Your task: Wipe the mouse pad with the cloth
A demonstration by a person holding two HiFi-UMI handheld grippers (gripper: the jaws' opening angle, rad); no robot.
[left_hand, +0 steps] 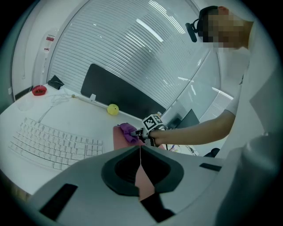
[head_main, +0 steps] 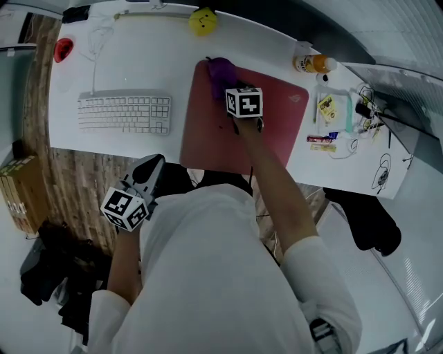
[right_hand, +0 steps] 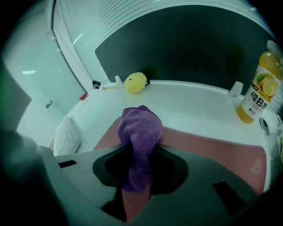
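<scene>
A dusty-red mouse pad (head_main: 273,117) (right_hand: 212,150) (left_hand: 118,137) lies on the white desk, right of the keyboard. My right gripper (head_main: 228,86) (right_hand: 138,165) is shut on a purple cloth (head_main: 221,71) (right_hand: 140,132) (left_hand: 128,131), and the cloth's bunched end rests on the pad's far left corner. My left gripper (head_main: 154,166) (left_hand: 140,154) is held off the desk's near edge, low at the person's side, its jaws shut with nothing between them.
A white keyboard (head_main: 124,114) lies left of the pad. A yellow ball (head_main: 203,21) sits at the desk's back edge. An orange juice bottle (head_main: 313,63) (right_hand: 258,90) stands past the pad's far right corner. Small packets and cables (head_main: 339,117) clutter the right end.
</scene>
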